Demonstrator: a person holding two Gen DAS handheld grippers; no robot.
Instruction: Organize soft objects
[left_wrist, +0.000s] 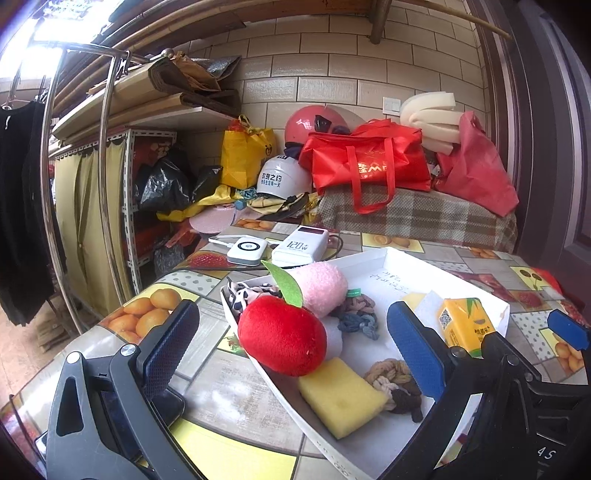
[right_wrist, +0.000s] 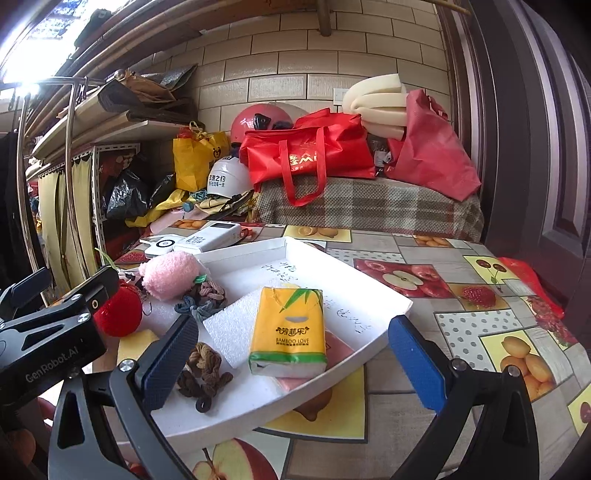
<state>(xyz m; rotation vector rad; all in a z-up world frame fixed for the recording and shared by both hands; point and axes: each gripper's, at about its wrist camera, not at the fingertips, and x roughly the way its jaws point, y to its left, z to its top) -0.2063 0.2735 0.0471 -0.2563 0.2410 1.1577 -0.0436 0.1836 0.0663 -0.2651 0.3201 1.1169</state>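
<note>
A white tray (left_wrist: 388, 258) (right_wrist: 332, 254) sits on the fruit-print table. It holds a red plush apple (left_wrist: 282, 339) (right_wrist: 118, 314), a pink fluffy toy (left_wrist: 321, 288) (right_wrist: 170, 275), a yellow sponge (left_wrist: 341, 397) (right_wrist: 135, 343), knotted hair ties (left_wrist: 395, 384) (right_wrist: 203, 373) and a yellow tissue pack (left_wrist: 463, 325) (right_wrist: 288, 332) lying on a white foam sheet (right_wrist: 232, 332). My left gripper (left_wrist: 291, 354) stands open just before the tray, with the apple and sponge seen between its fingers, untouched. My right gripper (right_wrist: 291, 365) is open too, its fingers either side of the tissue pack without touching it.
Two white power banks (left_wrist: 273, 247) (right_wrist: 195, 240) lie behind the tray. Red bags (left_wrist: 369, 162), helmets and a plaid-covered heap crowd the back. A metal rack (left_wrist: 107, 155) stands at left, a dark door (right_wrist: 535, 147) at right. A phone (left_wrist: 162, 410) lies under my left gripper.
</note>
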